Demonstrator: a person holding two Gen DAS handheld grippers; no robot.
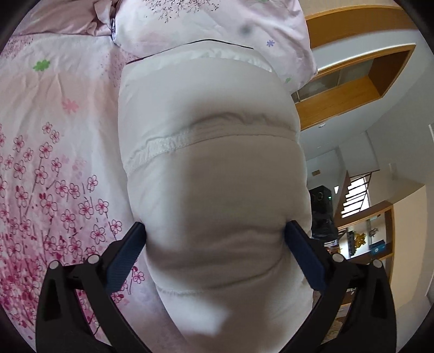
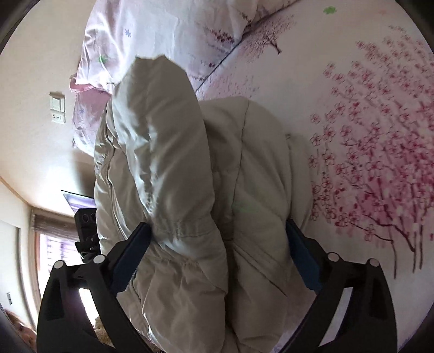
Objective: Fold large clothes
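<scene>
Now: a padded white jacket [image 1: 211,168] is gripped over the floral bed sheet [image 1: 54,152].
A thick fold is clamped widely by the left gripper [image 1: 215,230]; another bunch is pinched likewise by the right gripper [image 2: 217,230].

Left hand-held gripper [image 1: 215,232], right hand-held gripper [image 2: 217,233], black linkage arms, blue ribbed pads, silver pivot pins

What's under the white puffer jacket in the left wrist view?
The pink cherry-blossom bedsheet shows beside the white puffer jacket, gripped by the left gripper, with a pillow beyond. What lies directly beneath is covered.
</scene>
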